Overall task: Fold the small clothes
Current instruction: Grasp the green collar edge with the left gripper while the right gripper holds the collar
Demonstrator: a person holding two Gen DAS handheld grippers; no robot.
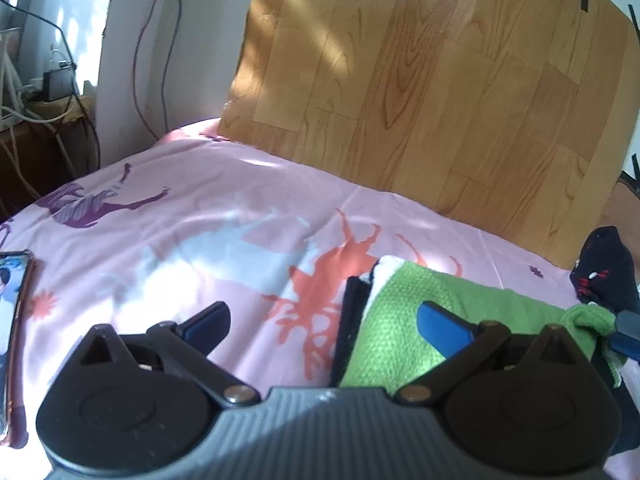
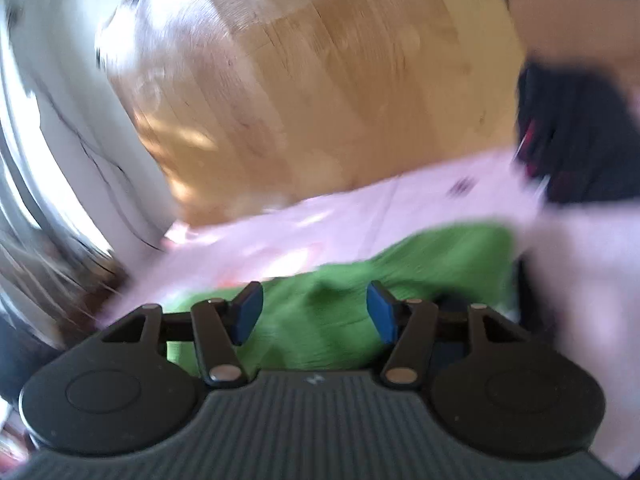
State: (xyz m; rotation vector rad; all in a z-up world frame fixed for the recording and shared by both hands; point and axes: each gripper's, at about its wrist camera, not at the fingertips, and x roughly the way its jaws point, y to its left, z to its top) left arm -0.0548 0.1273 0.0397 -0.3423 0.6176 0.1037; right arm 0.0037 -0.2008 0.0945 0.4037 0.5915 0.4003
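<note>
The right wrist view is smeared with motion blur, so the dark garment (image 2: 576, 136) at its right edge shows only red flecks. No writing can be read. A phone (image 1: 14, 280) is cut off at the left edge. The green cloth (image 1: 400, 332) lies folded on the pink sheet (image 1: 200, 208), near the wood panel (image 1: 440, 80). The left claw (image 1: 324, 320) is spread wide over bare sheet; the right claw (image 2: 314, 312) is parted above the cloth, pinching nothing.
</note>
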